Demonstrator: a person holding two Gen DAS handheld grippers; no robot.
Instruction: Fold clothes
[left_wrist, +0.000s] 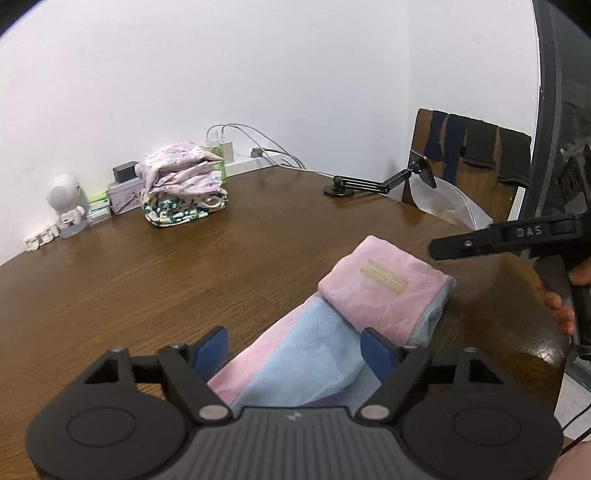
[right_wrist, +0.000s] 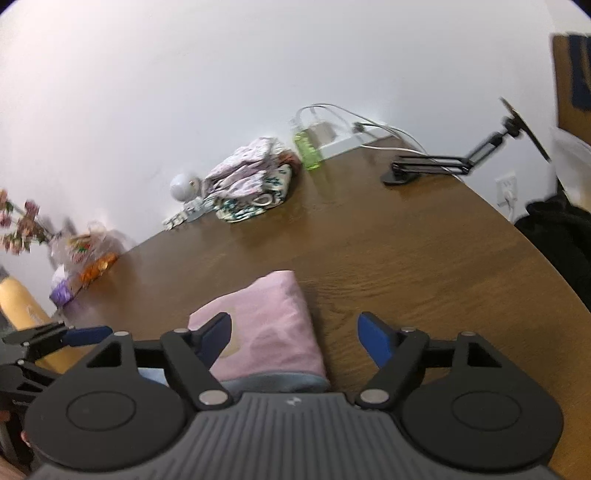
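1. My left gripper (left_wrist: 293, 349) has its jaws apart; the pink and blue garment (left_wrist: 332, 332) lies between the pads, not pinched.
2. My right gripper (right_wrist: 294, 338) also stands with jaws apart, hanging over the garment's folded pink end (right_wrist: 266, 325).
3. The garment rests on the wooden table (left_wrist: 184, 277), partly folded, near my edge.
4. A stack of folded clothes (left_wrist: 183, 188) sits by the wall.
5. A lilac tin (left_wrist: 123, 195) beside it is closed; I cannot see inside.

wall (left_wrist: 258, 66): plain white; table (left_wrist: 184, 266): brown wood; chair (left_wrist: 476, 155): wooden, far corner
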